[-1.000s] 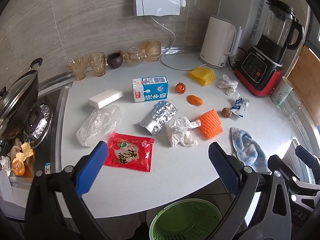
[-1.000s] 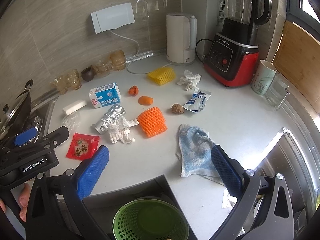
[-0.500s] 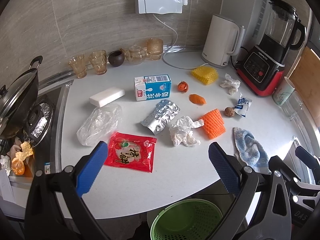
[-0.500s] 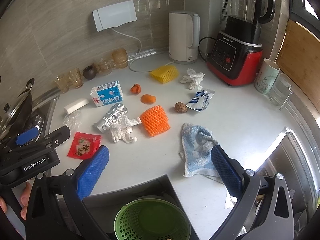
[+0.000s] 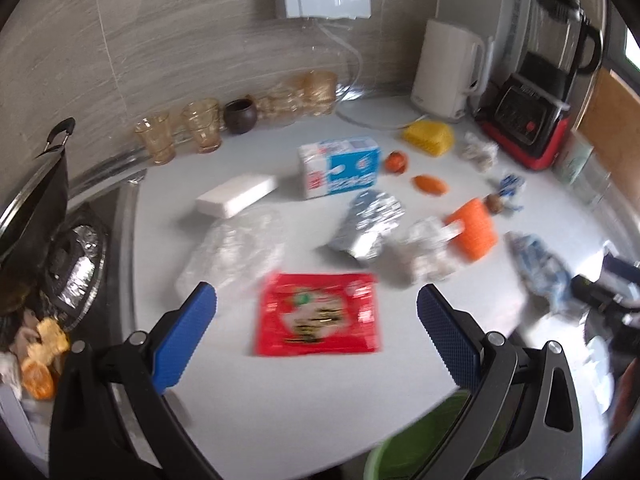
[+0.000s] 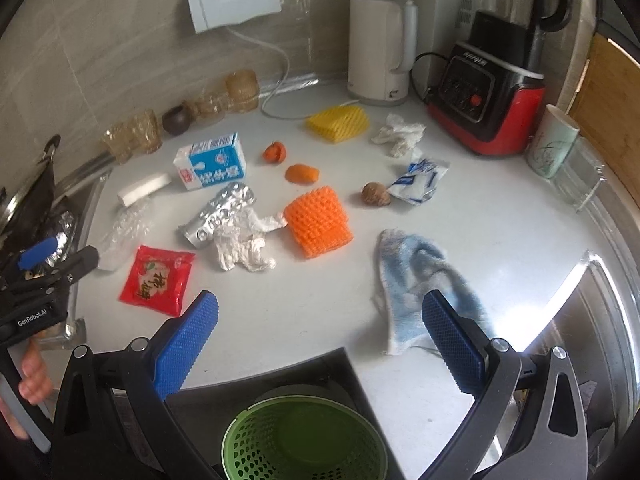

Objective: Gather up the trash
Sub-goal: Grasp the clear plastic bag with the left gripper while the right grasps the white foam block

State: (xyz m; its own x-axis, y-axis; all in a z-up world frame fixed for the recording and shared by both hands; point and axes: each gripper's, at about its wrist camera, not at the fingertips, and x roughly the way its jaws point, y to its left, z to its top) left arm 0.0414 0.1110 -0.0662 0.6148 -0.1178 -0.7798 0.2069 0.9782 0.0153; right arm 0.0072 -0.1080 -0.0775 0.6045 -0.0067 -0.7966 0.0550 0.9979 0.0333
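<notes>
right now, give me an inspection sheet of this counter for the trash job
surface: white countertop, dry-looking, littered.
job's things: red snack packet, silver blister pack, crumpled tissue, orange foam net, yellow foam net, milk carton, two orange peels, clear plastic bag, blue-white wrapper; green basket below the counter edge looks empty.
clutter: blue towel, white block, nut-like ball, amber glasses.
grippers: left gripper open over the red packet; right gripper open, holding nothing.
cables: white cord by the kettle.
surroundings: blender, cup, stove at left.
</notes>
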